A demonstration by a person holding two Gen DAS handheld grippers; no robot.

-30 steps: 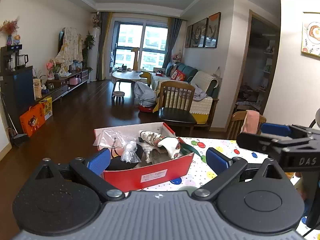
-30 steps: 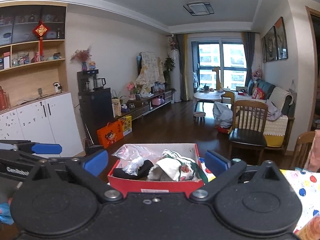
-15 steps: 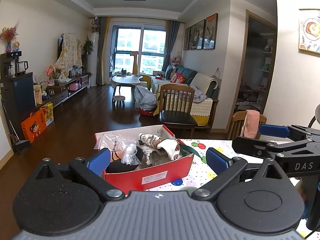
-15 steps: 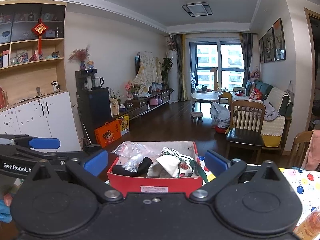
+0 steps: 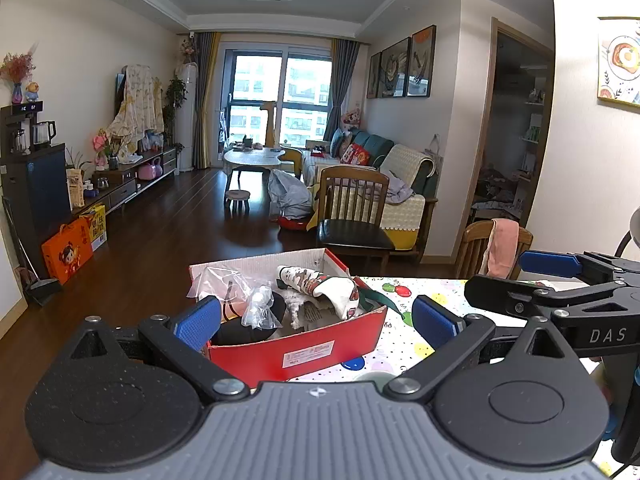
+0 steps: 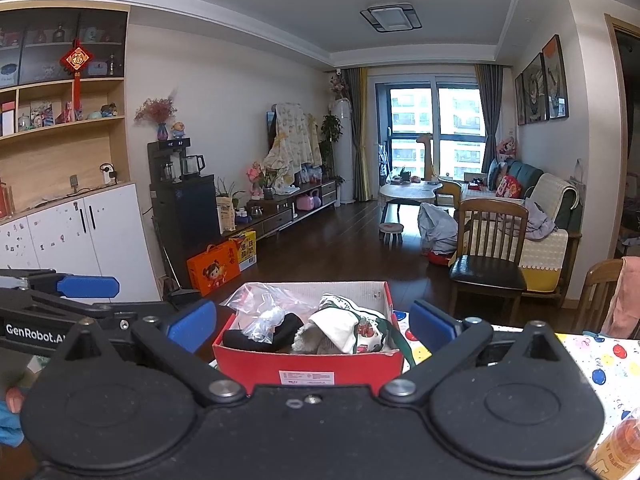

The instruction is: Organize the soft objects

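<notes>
Both tongs, left tongs (image 5: 316, 322) and right tongs (image 6: 312, 326), hover spread wide and empty before the red box (image 6: 308, 372) of soft items at the desk (image 5: 408, 344) edge. Best descend squarely onto the white cloth (image 6: 338, 326), avoiding the crinkly bag (image 6: 266, 320).

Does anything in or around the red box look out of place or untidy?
Yes. In the red cardboard box, a dark green strap hangs out over the right wall, and crumpled clear plastic bags stick up above the rim.
</notes>
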